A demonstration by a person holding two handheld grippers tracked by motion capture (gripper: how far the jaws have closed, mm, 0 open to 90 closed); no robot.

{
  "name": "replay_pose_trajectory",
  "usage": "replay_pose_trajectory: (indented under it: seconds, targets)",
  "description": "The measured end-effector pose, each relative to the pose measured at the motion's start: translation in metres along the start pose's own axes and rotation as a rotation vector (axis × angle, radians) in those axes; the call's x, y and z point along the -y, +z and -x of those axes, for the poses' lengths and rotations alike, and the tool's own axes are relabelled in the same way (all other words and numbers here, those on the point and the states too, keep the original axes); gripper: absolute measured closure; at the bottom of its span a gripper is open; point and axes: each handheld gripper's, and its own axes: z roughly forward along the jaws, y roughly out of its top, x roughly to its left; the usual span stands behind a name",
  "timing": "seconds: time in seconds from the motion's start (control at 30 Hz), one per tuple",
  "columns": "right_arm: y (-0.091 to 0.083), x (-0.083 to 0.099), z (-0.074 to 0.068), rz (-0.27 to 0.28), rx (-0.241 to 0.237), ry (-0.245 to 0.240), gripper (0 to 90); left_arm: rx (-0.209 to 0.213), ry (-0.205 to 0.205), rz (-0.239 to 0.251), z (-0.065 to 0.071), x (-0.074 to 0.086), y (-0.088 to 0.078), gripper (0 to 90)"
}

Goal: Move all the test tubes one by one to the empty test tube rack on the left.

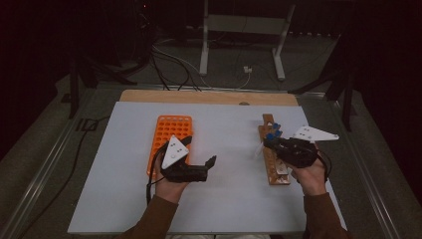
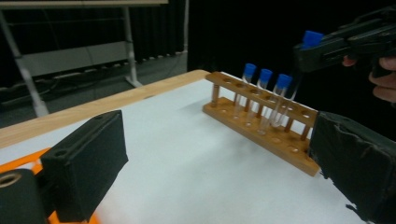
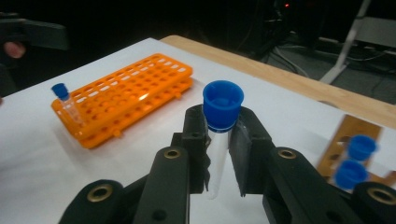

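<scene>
Left gripper [image 1: 211,162] held level beside orange rack [image 1: 169,142], jaws apart, empty; one tube [image 3: 67,105] stands in that rack. Right gripper [image 1: 268,142], over wooden rack [image 2: 261,119] holding three tubes, clamps one blue-capped tube [image 3: 220,140].

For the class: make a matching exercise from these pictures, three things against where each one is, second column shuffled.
Things:
1. orange rack
2. wooden rack
3. tube in the right tool

Places:
A. clamped between two black jaws
B. by the left tool, one blue-capped tube in it
C. holding three blue-capped tubes

Pairs: 1-B, 2-C, 3-A
</scene>
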Motion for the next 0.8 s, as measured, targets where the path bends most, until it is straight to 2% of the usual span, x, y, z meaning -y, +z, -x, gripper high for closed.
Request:
replay_pose_trajectory:
  seconds: [0.2,0.37,0.43,0.67,0.8]
  targets:
    - [0.014,0.002,-0.011,-0.025,-0.029,0.004,76.8,0.037,0.028,-0.046,0.012,0.000,0.023,11.7]
    - [0.021,0.002,-0.020,-0.039,-0.041,0.001,76.7,0.073,0.014,-0.062,0.018,0.003,0.039,16.6]
    - [0.022,0.002,-0.022,-0.035,-0.048,0.005,76.7,0.080,0.020,-0.077,0.022,0.005,0.045,18.8]
    - [0.027,0.002,-0.029,-0.045,-0.069,0.006,76.7,0.107,0.042,-0.123,0.032,0.009,0.066,34.7]
    - [0.028,0.002,-0.032,-0.045,-0.078,0.004,76.7,0.134,0.064,-0.140,0.037,0.010,0.074,48.3]
